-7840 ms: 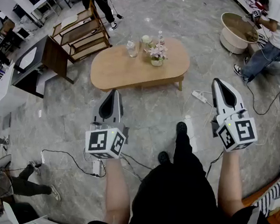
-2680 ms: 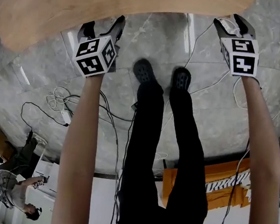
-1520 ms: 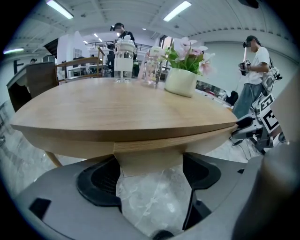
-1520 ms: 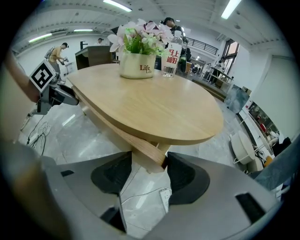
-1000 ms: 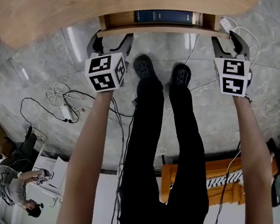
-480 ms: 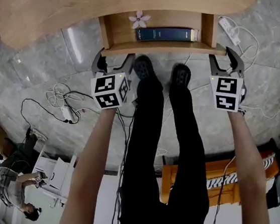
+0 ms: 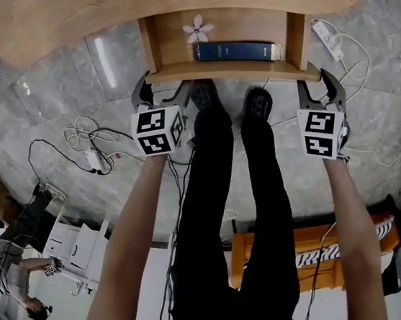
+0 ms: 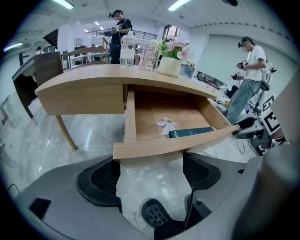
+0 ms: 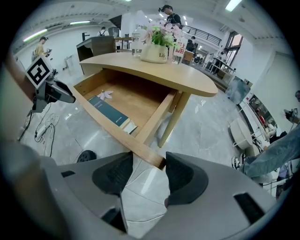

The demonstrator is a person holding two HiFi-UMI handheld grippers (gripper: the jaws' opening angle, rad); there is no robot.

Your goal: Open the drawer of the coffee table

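Presently the drawer (image 7: 230,69) of the coffee table (image 7: 75,2) is found standing open at the upper centre of the head view. A dark book (image 7: 235,51) and a pale flower (image 7: 196,28) are seen lying inside. The left gripper (image 8: 150,176) is noted released, jaws wide, with the left end of the drawer's front edge between the tips. The right gripper (image 9: 148,168) is noted closing, the front's right corner between its jaws but not clamped. Black shoes (image 7: 258,101) are recorded just below the front edge. Grey floor (image 7: 42,93) is left bare to the left. A power strip (image 7: 324,37) is noted at upper right and coiled cable (image 7: 80,137) at left.
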